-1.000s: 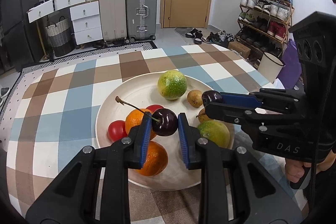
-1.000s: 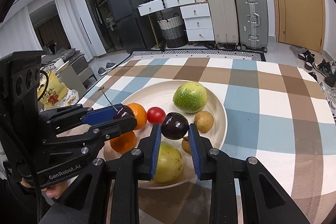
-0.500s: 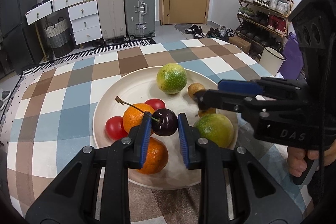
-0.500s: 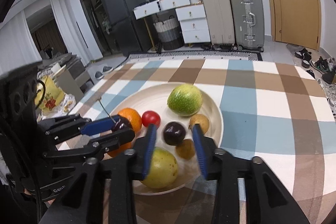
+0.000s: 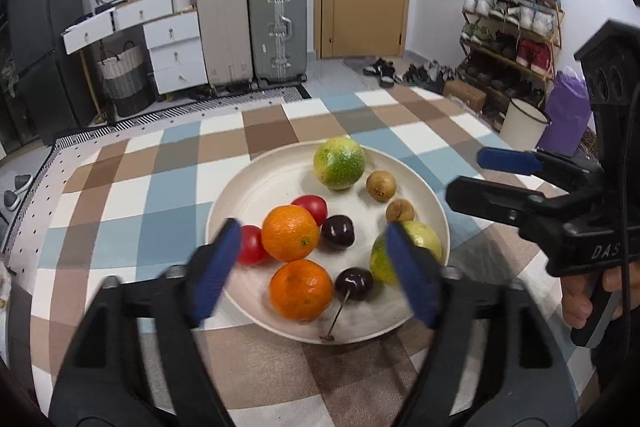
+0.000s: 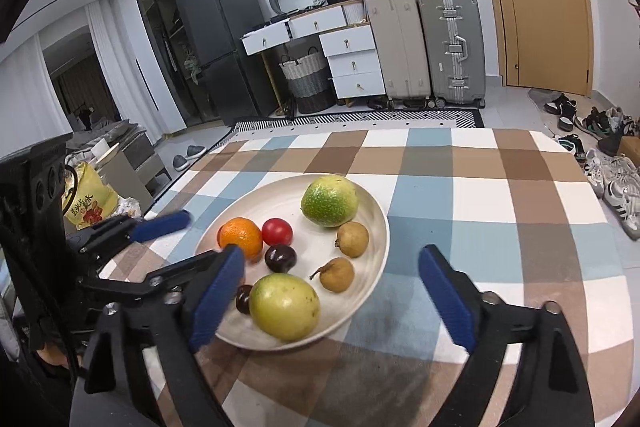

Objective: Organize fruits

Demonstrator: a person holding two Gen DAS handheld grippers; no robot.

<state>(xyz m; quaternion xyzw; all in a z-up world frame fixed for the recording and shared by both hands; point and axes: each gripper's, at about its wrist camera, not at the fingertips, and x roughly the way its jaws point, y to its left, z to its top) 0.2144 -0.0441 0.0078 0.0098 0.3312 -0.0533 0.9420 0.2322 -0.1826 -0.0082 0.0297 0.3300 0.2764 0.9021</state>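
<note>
A cream plate [image 5: 256, 195] [image 6: 372, 223] on the checked tablecloth holds the fruit. On it lie two oranges [image 5: 291, 233], two red tomatoes [image 5: 314, 207], a green round fruit [image 5: 339, 163] [image 6: 329, 201], a yellow-green fruit [image 6: 285, 307], two small brown fruits [image 6: 352, 239] and two dark cherries. The stemmed cherry [image 5: 354, 283] lies at the plate's near edge, the other cherry [image 5: 338, 231] [image 6: 281, 258] beside the orange. My left gripper [image 5: 316, 275] is open and empty above the plate's near side. My right gripper [image 6: 332, 293] is open and empty above the plate's near right part.
The checked tablecloth [image 6: 480, 195] covers the table around the plate. Behind stand suitcases [image 5: 276, 31], white drawers [image 5: 172, 47], a door and a shoe rack [image 5: 512, 27]. A yellow bag [image 6: 86, 203] lies left of the table.
Both grippers have opened and drawn back. The left one has let go of the stemmed cherry, which now lies on the plate; the right one has let go of the other cherry.
</note>
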